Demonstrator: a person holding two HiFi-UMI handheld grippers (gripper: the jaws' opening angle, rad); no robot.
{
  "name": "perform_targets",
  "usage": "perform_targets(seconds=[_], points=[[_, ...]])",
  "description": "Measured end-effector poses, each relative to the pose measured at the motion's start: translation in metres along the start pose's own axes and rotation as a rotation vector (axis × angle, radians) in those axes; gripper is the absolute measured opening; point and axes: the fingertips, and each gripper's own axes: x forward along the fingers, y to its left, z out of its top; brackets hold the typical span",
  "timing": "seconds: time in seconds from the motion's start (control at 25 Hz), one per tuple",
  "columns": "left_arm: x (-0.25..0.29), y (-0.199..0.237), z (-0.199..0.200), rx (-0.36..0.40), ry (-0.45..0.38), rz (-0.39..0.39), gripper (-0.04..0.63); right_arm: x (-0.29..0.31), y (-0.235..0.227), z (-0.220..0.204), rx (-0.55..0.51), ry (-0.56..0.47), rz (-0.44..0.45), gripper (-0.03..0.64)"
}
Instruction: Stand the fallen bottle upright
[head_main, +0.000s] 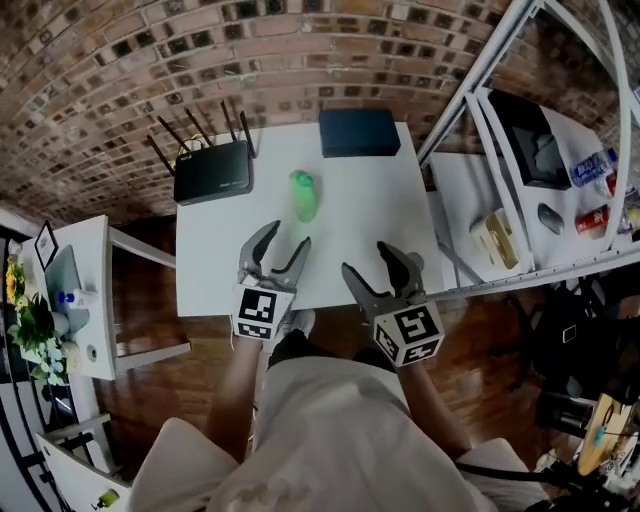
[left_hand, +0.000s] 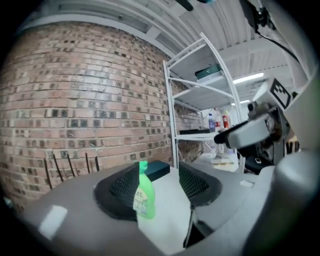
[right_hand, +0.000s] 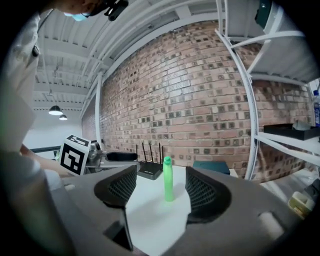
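A green bottle (head_main: 303, 195) stands upright near the middle of the white table (head_main: 390, 215). My left gripper (head_main: 288, 237) hovers at the table's near edge, just short of the bottle, open and holding nothing. My right gripper (head_main: 365, 258) is beside it to the right, over the front edge, also open and empty. In the left gripper view the bottle (left_hand: 144, 192) shows upright beyond the jaws, label facing the camera. The right gripper view shows the same bottle (right_hand: 168, 179) edge-on and upright, farther out on the table, with the left gripper's marker cube at left.
A black router (head_main: 213, 172) with antennas sits at the table's back left. A dark blue box (head_main: 359, 132) lies at the back edge. A white shelf rack (head_main: 520, 150) with small items stands to the right. A low side table (head_main: 85, 290) with a plant is on the left.
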Motion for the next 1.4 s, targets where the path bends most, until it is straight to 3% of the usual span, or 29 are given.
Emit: perform_targets(seconds=[0.08,0.28,0.4,0.52,0.68,0.88,0.96,1.04,1.2,1.4], points=[[-0.023,-0.024,0.021,-0.090,-0.059,0.076,0.307,-0.029,0.002,-0.004,0.009,-0.022,0.033,0.294],[-0.077,-0.097,0.064,-0.177,-0.184,0.317,0.319,-0.120,-0.024,-0.007,0.006,-0.117,0.025,0.295],[-0.112,-0.169,0.055,-0.205,-0.153,0.407,0.311,-0.185,-0.047,-0.025,0.006,-0.154,-0.030,0.293],[-0.130,-0.228,0.042,-0.158,-0.091,0.441,0.301,-0.236,-0.052,-0.045,-0.052,-0.137,-0.039,0.291],[-0.148,-0.280,0.054,-0.124,-0.042,0.442,0.295,-0.285,-0.056,-0.044,-0.043,-0.119,-0.075,0.270],[-0.179,-0.290,0.090,-0.079,-0.085,0.475,0.293,-0.310,-0.040,0.013,-0.169,-0.255,-0.116,0.272],[-0.200,-0.289,0.089,-0.077,-0.082,0.500,0.293,-0.312,-0.027,0.015,-0.179,-0.277,-0.135,0.334],[-0.227,-0.284,0.093,-0.062,-0.100,0.546,0.293,-0.313,-0.017,0.012,-0.165,-0.282,-0.145,0.397],[-0.278,-0.267,0.109,-0.006,-0.182,0.657,0.263,-0.310,0.011,0.010,-0.151,-0.262,-0.116,0.399],[-0.304,-0.254,0.089,-0.040,-0.172,0.671,0.261,-0.295,0.045,-0.002,-0.147,-0.206,-0.064,0.399]])
